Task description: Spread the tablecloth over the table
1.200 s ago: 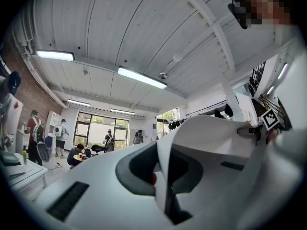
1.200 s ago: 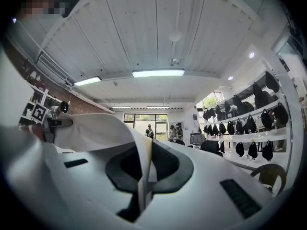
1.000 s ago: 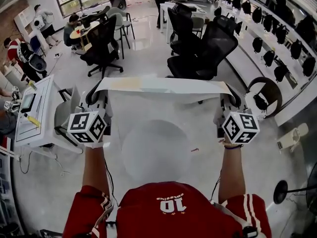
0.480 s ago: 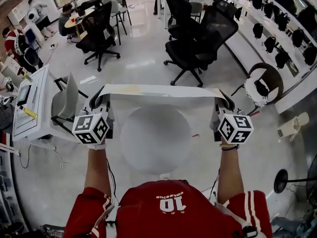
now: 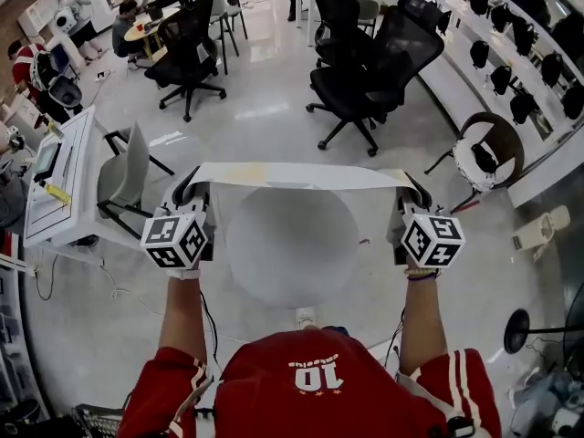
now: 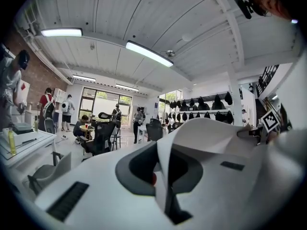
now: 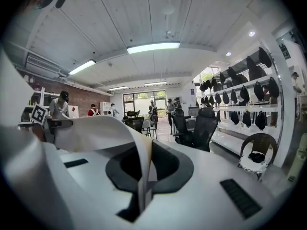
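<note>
A white tablecloth [image 5: 301, 175] stretches as a narrow band between my two grippers, over the far rim of a round white table [image 5: 287, 249]. My left gripper [image 5: 193, 190] is shut on the cloth's left corner. My right gripper [image 5: 411, 191] is shut on its right corner. In the left gripper view the cloth [image 6: 211, 138] is pinched between the jaws of the left gripper [image 6: 160, 174] and curves off to the right. In the right gripper view the right gripper [image 7: 144, 178] pinches the cloth [image 7: 91, 128], which curves off to the left. How the cloth hangs beyond the band is hidden.
Black office chairs [image 5: 365, 89] stand beyond the table. A grey chair [image 5: 123, 167] and a white cart [image 5: 55, 176] are at the left. A shelf of black helmets [image 5: 520, 53] lines the right wall. People [image 5: 128, 30] sit at the back left.
Both grippers have come down with the cloth. The sheet that hung broad over the table a second ago now shows as a narrow band, and the table top is in plain view.
</note>
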Motion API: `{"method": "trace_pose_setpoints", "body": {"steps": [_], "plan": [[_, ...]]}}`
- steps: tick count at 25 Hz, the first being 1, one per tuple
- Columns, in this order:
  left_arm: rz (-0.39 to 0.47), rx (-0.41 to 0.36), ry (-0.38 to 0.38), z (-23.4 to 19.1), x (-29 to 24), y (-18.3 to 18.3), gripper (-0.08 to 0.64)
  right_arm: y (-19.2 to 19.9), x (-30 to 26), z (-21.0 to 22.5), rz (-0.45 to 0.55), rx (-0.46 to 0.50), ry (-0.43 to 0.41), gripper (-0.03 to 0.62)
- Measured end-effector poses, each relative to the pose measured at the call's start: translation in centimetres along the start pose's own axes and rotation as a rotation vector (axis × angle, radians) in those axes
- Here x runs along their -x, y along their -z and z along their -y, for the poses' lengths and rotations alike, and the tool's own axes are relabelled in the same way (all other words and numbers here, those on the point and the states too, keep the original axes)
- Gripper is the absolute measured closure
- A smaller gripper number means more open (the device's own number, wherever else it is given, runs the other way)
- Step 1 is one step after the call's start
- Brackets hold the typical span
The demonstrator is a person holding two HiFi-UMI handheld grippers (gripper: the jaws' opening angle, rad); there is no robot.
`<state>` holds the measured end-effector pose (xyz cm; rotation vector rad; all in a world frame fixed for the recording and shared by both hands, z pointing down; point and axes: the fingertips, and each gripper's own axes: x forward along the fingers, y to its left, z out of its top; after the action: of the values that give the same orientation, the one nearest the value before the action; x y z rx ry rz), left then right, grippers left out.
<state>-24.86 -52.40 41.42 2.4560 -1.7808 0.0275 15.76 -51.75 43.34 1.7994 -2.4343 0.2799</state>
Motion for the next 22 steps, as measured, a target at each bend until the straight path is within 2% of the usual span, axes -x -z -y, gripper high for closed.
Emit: {"method": "trace_pose_setpoints", "body": {"steps": [5,22], "plan": [[-0.023,0.045,0.002,-0.1,2.2,2.4,0.549,2.8,1.6,-1.0,-0.033,-0.012,-0.001,0.575],[-0.121,0.035,0.073,4.5,11.9,8.4,0.549,11.0,11.6,-2.2,-0.126,-0.056,0.039,0.575]]}}
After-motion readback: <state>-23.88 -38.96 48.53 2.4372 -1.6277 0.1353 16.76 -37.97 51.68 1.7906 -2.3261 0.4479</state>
